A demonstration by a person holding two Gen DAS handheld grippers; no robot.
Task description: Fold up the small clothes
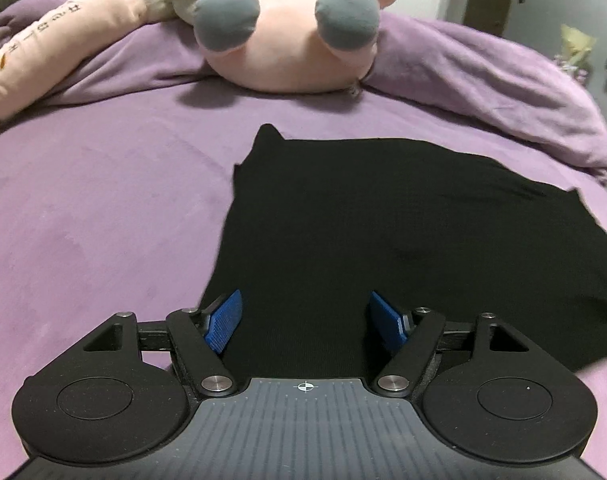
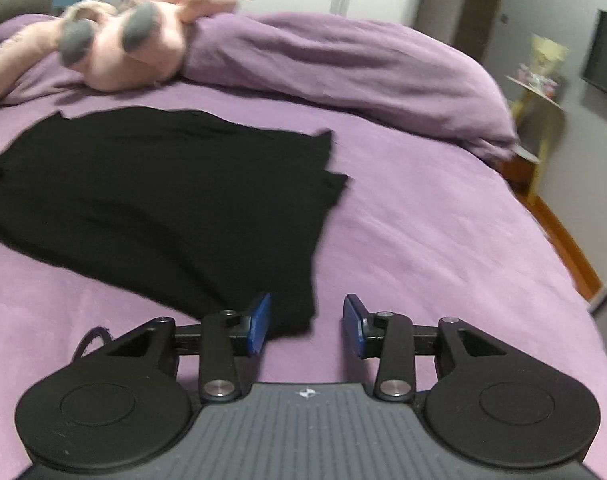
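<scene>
A flat black knit garment [image 1: 383, 232] lay spread on the purple velvety bed cover [image 1: 103, 220], roughly centre of the bed. The left gripper [image 1: 305, 326] sat over the garment's near left edge, its blue ribbed pads [image 1: 223, 322] spread wide apart with the black fabric between them; whether they touched the cloth was hard to tell. The right gripper [image 2: 306, 324] was at the garment's near right corner [image 2: 291, 312], jaws parted, left pad over the black fabric, right pad over bare purple cover. Nothing was pinched in either one. In the right wrist view the garment [image 2: 163, 200] showed a layered right edge, looking doubled there. A pink plush toy with grey feet [image 1: 287, 40] lay at the far side of the bed, just beyond the garment, beside a bunched purple duvet [image 2: 343, 64].
</scene>
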